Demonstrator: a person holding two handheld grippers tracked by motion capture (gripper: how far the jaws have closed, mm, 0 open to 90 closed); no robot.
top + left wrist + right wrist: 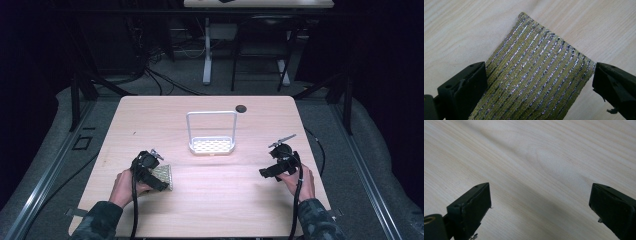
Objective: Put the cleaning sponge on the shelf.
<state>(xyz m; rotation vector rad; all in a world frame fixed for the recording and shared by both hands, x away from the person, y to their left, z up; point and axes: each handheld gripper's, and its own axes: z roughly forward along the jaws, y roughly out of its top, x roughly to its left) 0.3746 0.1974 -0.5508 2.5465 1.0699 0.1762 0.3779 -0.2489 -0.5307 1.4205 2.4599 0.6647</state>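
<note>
A flat olive-green pad with silver and dark glitter stripes lies on the wooden table, at its front left in the high view. My left gripper stands open right over it, one black jaw on each side of the pad, the pad lying between them. My right gripper is open over bare wood at the front right, nothing between its jaws; it shows in the high view held in a hand.
A white perforated tray with a tall wire handle stands at the table's middle. A small dark round disc sits near the far edge. Beyond the table are cables and another table's legs.
</note>
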